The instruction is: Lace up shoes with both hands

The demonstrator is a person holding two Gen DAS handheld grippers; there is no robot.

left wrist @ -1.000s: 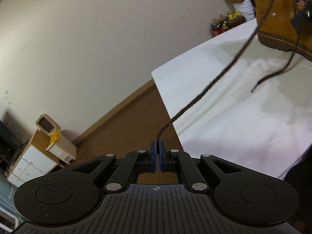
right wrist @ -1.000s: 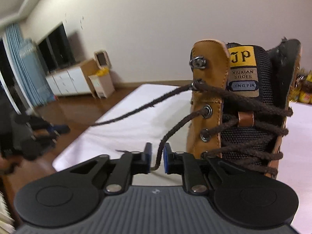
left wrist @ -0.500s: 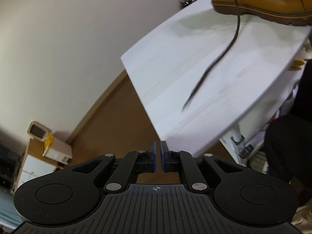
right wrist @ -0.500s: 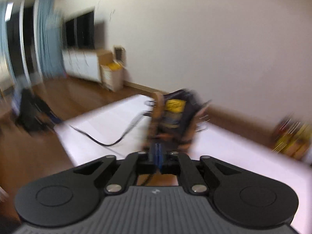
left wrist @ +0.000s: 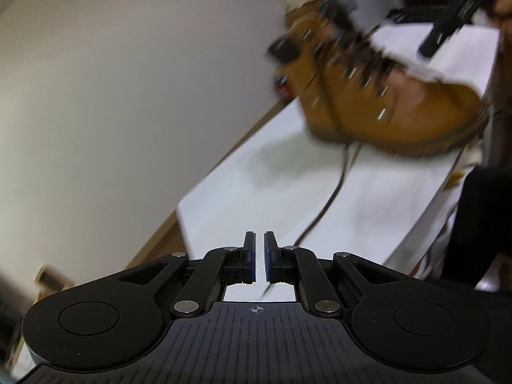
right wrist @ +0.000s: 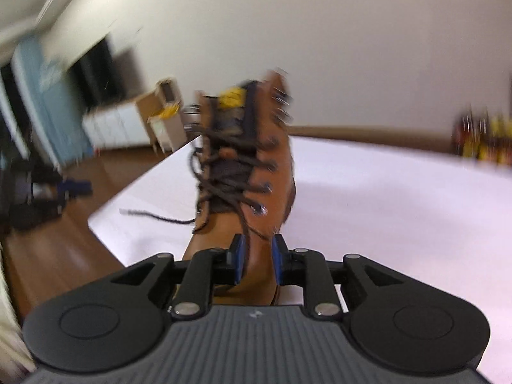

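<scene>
Both lace ends have been let go since a second ago. Left hand-held gripper [left wrist: 260,257] stands slightly apart, empty; right hand-held gripper [right wrist: 258,259] has just been opening, nothing pinched. Tan boot [right wrist: 252,172] stands on the white surface [right wrist: 384,198], one lace [left wrist: 332,198] trailing across it. A cabinet [right wrist: 128,124] stands behind.

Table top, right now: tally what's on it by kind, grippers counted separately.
Boot: 1, tan, on the white table
Loose lace ends: 1 seen, dark brown, trailing across the table
Grippers: 2, left gripper and right gripper, both open and empty
Total: 4
</scene>
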